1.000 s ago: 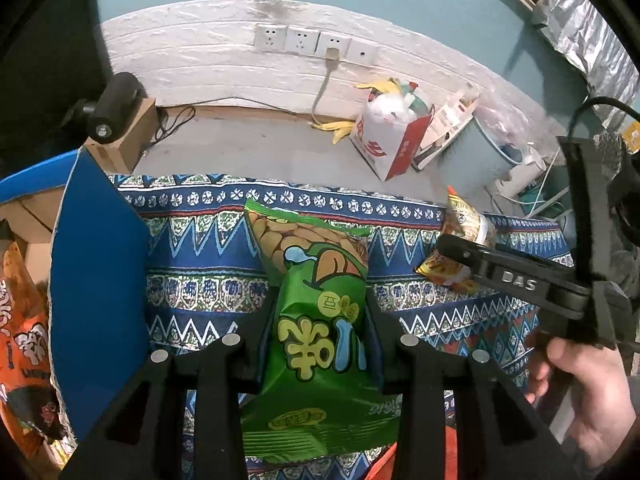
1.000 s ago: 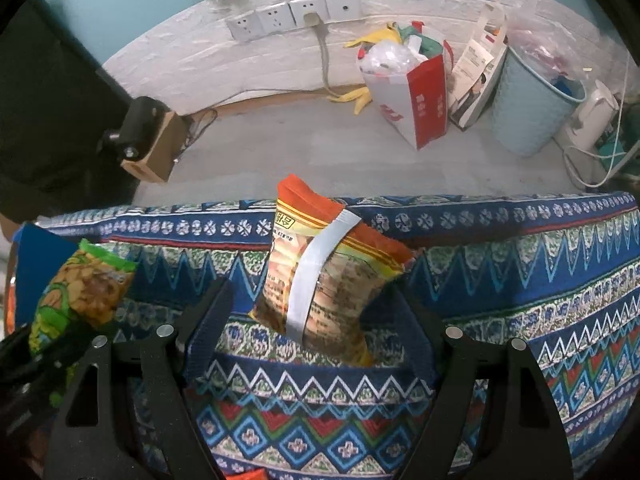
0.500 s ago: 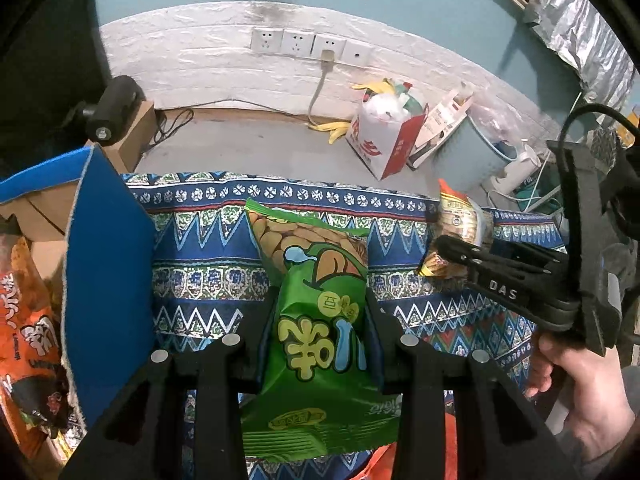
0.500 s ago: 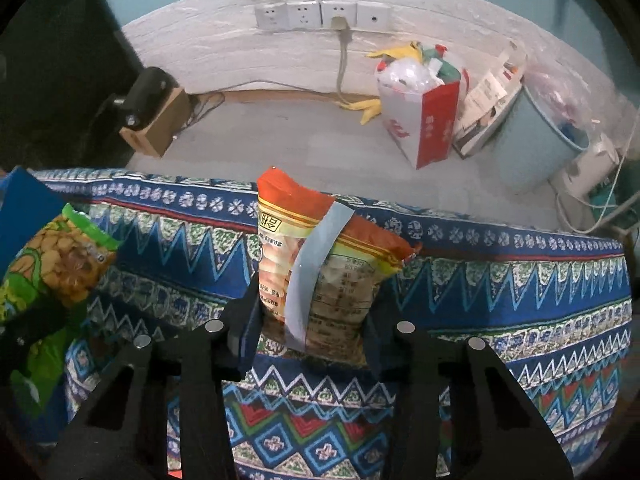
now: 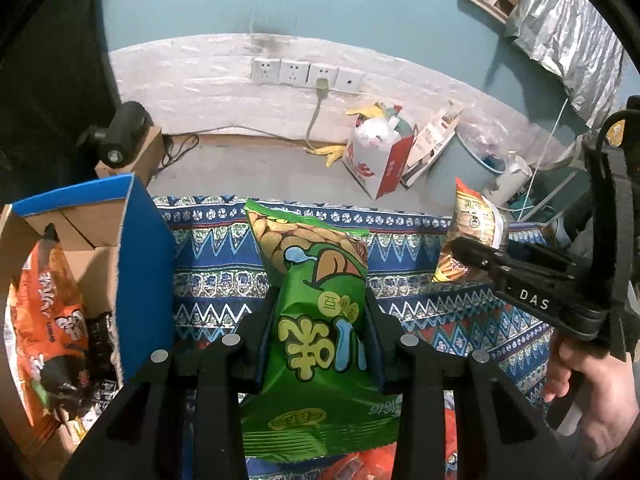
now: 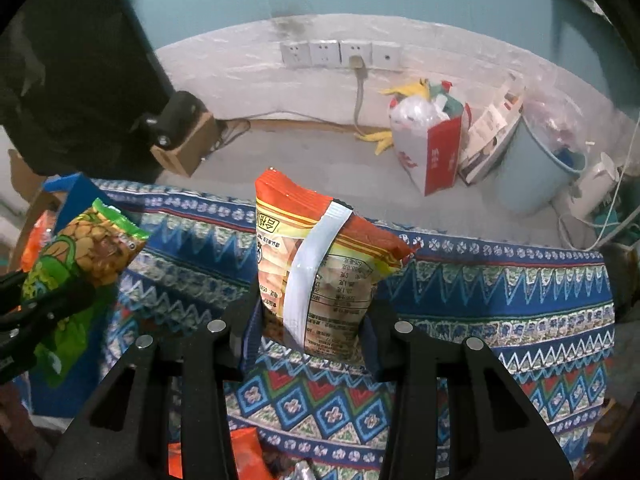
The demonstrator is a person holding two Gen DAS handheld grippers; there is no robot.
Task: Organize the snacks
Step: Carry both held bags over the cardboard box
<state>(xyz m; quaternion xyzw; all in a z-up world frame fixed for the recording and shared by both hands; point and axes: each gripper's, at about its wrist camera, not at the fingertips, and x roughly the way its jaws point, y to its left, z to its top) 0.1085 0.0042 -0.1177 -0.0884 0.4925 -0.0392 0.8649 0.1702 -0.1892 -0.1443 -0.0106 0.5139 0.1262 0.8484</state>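
Seen from both wrists: a table under a blue patterned cloth (image 5: 420, 292), its far edge facing a grey floor, a white brick-textured skirting and a teal wall. Four wall sockets (image 5: 306, 74) in a row, one with a plug in it. On the floor past the far edge, one red-and-white bag (image 5: 380, 160) stuffed with rubbish, one pale blue bin (image 6: 532, 168), one small cardboard box (image 5: 138, 156) with a dark device on top. At the left edge of the table, one open blue carton (image 5: 144, 272) with an orange packet (image 5: 48, 312) inside. Two snack bags lifted clear of the cloth. Green snack bag (image 5: 320, 328) pinched between the pads of the left gripper (image 5: 320, 320), jaws narrow, bag upright and sticking out beyond the tips. Orange snack bag (image 6: 316, 276) clamped likewise in the right gripper (image 6: 312, 320), jaws just drawn in onto it, back seam facing the camera. A hand (image 5: 592, 392) on the right tool's handle, toward the table's right edge
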